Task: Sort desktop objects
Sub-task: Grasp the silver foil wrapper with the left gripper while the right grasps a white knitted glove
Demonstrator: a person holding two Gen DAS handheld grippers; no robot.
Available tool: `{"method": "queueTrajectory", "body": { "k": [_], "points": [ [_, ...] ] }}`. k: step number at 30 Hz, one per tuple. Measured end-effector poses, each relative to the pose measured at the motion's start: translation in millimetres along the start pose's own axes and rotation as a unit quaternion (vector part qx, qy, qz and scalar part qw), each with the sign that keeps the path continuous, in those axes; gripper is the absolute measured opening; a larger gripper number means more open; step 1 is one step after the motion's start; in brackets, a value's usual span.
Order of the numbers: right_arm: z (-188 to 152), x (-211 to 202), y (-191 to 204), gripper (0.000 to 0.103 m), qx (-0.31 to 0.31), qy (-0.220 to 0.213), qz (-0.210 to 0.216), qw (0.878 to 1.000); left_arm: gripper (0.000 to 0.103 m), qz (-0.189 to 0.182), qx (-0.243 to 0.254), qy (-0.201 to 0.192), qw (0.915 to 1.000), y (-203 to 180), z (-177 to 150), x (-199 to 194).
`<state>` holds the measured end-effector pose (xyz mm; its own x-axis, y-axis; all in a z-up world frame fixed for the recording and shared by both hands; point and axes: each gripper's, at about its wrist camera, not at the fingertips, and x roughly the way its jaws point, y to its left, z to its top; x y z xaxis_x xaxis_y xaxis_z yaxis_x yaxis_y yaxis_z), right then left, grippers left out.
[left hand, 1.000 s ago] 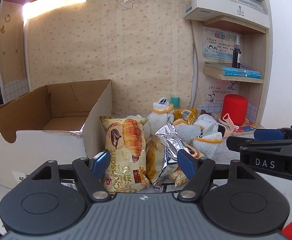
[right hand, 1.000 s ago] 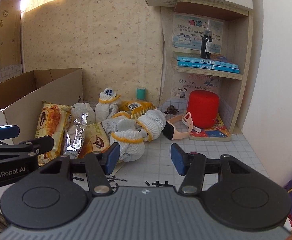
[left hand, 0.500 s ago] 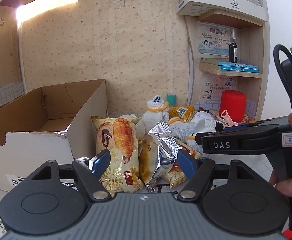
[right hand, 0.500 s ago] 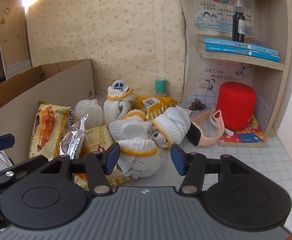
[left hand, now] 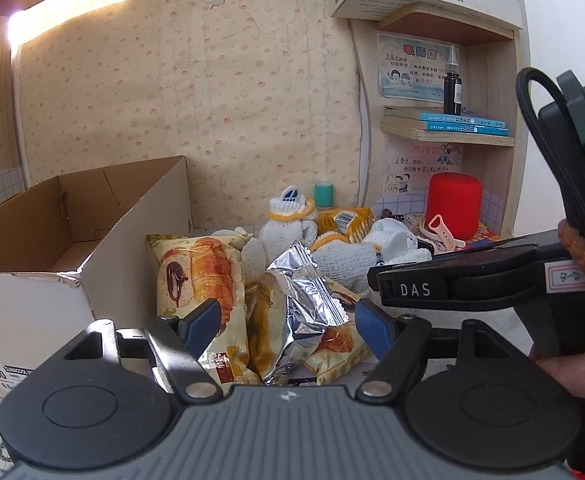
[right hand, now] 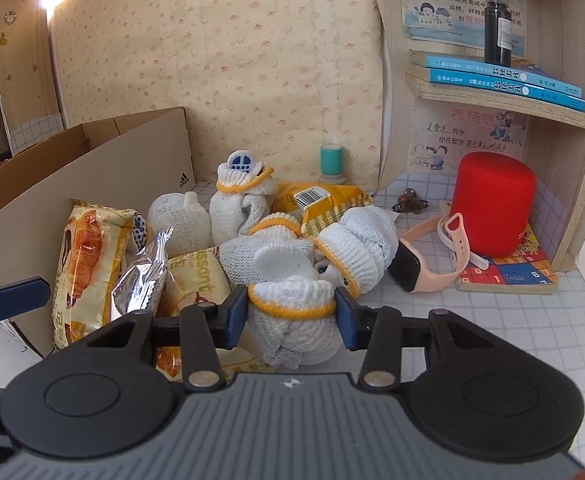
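A pile of white knitted gloves with yellow cuffs (right hand: 292,256) lies mid-desk beside croissant snack packs (right hand: 88,264) and a silver foil pack (left hand: 304,300). My right gripper (right hand: 291,316) is open with its blue pads on either side of the nearest rolled glove (right hand: 292,320), touching or nearly touching it. My left gripper (left hand: 288,326) is open and empty, just in front of the snack packs (left hand: 200,276). The right gripper's black body (left hand: 472,284) crosses the left wrist view at right.
An open cardboard box (left hand: 72,248) stands at left, also in the right wrist view (right hand: 104,168). A red cylinder (right hand: 492,204), pink smartwatch (right hand: 424,268), puzzle book (right hand: 508,276), hair clip (right hand: 408,205) and teal stamp (right hand: 330,162) sit at right. Shelves hold blue books (right hand: 504,80) and a bottle.
My right gripper has moved forward and down into the glove pile, and its pads now bracket the nearest rolled glove. My left gripper has edged slightly closer to the snack packs.
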<state>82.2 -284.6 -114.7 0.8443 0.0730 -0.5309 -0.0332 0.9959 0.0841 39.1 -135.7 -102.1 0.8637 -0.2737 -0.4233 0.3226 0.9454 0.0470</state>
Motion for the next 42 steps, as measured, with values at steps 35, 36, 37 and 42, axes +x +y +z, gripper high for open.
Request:
{"method": "queueTrajectory", "body": {
  "k": [35,36,37,42],
  "points": [
    [12.9,-65.3,-3.0,0.045,0.011,-0.084,-0.026,0.996,0.027,0.022,-0.051,0.024,0.9981,13.7,19.2,16.6],
    [13.2,-67.3,-1.2,0.045,0.010,-0.086,-0.025,0.996,0.027,0.020,-0.055,0.022,0.9980,14.2,20.1,14.0],
    [13.3,-69.7,0.3,0.045,0.010,-0.087,-0.023,0.996,0.027,0.021,-0.056,0.020,0.9980,14.1,21.2,11.6],
    [15.9,-85.1,6.9,0.045,0.006,-0.100,-0.023,0.995,0.027,0.017,-0.061,0.004,0.9980,14.4,33.4,-3.8]
  ]
}}
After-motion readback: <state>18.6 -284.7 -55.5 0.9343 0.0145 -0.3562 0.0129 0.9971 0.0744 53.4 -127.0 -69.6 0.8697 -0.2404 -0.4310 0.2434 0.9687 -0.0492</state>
